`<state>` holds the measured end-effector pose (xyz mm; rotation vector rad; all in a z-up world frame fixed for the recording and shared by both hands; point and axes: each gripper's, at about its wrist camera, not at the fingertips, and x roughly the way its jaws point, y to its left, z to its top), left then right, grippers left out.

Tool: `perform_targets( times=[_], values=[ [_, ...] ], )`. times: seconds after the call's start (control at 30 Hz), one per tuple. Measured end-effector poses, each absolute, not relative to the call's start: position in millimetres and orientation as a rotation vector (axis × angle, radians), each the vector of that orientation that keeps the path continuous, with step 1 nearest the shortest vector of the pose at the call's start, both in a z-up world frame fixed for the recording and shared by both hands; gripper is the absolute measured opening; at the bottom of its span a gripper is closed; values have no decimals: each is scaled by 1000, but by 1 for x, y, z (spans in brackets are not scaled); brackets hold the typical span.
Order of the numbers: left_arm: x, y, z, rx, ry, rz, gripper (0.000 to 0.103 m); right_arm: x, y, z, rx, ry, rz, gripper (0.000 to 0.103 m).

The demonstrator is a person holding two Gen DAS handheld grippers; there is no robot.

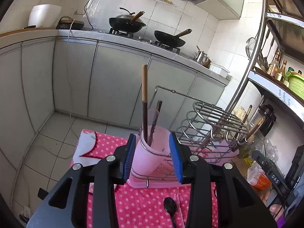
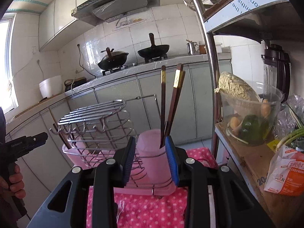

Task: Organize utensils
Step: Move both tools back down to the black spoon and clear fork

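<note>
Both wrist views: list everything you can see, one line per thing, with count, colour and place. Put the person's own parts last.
Cup: one, pink, in the wire rack's end ring.
Chopsticks: several, dark brown, upright in the cup.
Wire rack: one, silver, on a pink tray.
Towel: one, pink with white dots, under the tray.
Spoon: one, black, lying on the towel.
Fork: one, clear, on the towel.
Woks: two, black, on the stove.
Kettle: one, silver, on the counter.
Bowl: one, clear, holding vegetables, on the shelf.
Blender: one, black, on the shelf.
Left gripper: black, blue pads, open.
Right gripper: same, open.
</note>
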<state>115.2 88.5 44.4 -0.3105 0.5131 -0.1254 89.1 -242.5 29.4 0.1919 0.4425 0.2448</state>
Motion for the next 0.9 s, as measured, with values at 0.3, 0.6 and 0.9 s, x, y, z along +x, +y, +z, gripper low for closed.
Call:
perform_targets(
  times=[0.3, 0.6, 0.9],
  values=[
    [106, 62, -4, -295, 716, -200, 37, 81, -229, -20, 207, 663, 301, 32],
    [120, 24, -69, -311, 991, -285, 37, 80, -227, -58, 264, 827, 335, 29],
    [147, -5, -109, -295, 1191, -283, 37, 82, -226, -75, 307, 909, 380, 23]
  ],
)
